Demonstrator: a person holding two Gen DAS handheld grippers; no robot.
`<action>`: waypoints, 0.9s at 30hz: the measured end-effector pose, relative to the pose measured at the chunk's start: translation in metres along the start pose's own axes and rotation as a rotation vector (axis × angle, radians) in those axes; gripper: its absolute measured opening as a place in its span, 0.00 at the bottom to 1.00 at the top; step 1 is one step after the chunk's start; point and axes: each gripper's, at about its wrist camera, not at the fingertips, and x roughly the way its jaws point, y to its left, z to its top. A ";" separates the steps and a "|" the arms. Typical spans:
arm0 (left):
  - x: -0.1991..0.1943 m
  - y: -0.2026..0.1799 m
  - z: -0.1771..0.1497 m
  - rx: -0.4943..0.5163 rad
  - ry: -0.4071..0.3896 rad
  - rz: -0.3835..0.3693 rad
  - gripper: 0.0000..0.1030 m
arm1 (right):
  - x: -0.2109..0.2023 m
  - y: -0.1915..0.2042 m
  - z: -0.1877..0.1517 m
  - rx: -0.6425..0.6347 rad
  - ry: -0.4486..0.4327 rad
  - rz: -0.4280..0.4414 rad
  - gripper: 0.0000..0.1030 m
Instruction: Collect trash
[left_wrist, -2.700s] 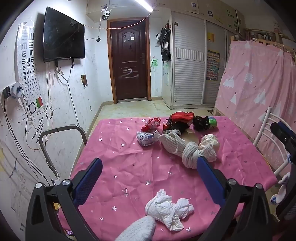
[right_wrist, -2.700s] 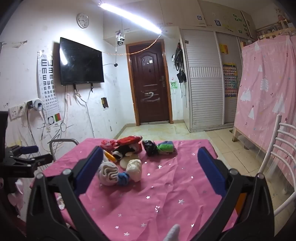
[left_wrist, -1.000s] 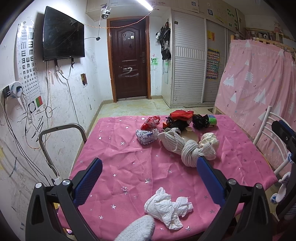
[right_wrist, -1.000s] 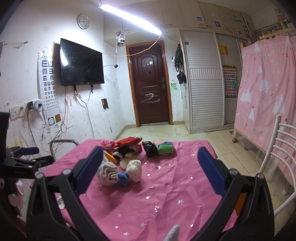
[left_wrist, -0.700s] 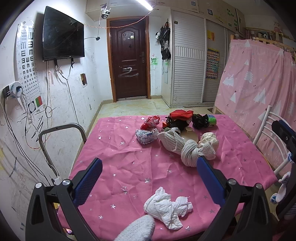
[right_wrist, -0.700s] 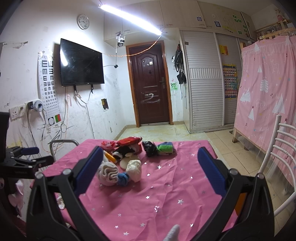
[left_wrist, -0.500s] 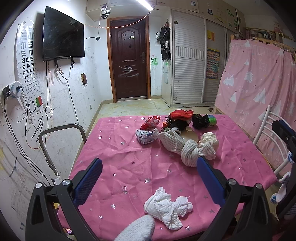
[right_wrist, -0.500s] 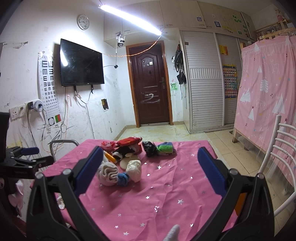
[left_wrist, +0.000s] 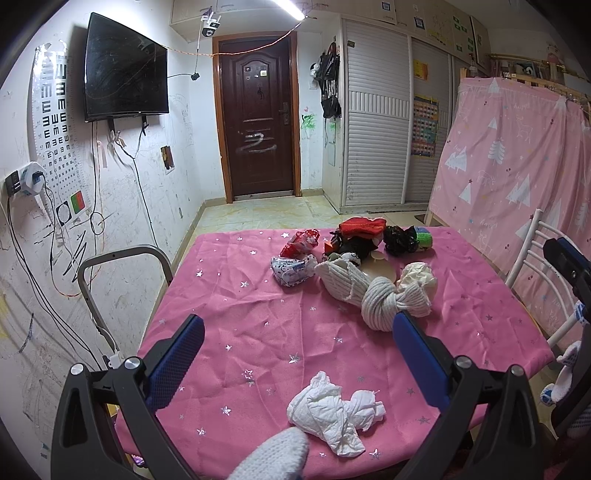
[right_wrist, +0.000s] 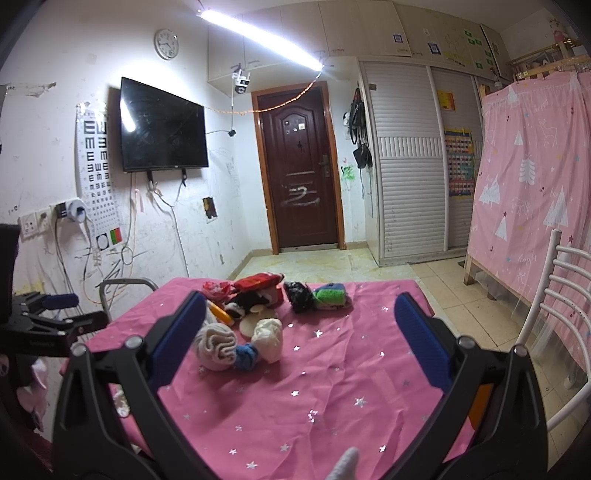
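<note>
Both grippers have their jaws spread wide, nothing in either. Left gripper (left_wrist: 295, 354) hangs over the near edge of the pink table (left_wrist: 229, 295), and the crumpled white tissue (left_wrist: 334, 410) lies just below and between its jaws. Right gripper (right_wrist: 297, 332) is over the table too, with the sock pile (right_wrist: 240, 343) near its left jaw.

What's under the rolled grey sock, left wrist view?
A tan round disc shows from beneath the grey sock, lying on the pink tablecloth. Its covered part is hidden.
</note>
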 end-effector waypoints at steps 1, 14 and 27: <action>-0.001 0.000 0.000 0.000 0.001 0.000 0.91 | 0.000 0.000 0.000 0.000 0.000 0.000 0.96; 0.027 0.003 -0.012 -0.008 0.105 -0.014 0.91 | 0.021 0.011 -0.011 -0.016 0.085 0.047 0.96; 0.069 -0.014 -0.042 0.110 0.285 -0.116 0.91 | 0.075 0.050 -0.018 -0.054 0.235 0.233 0.96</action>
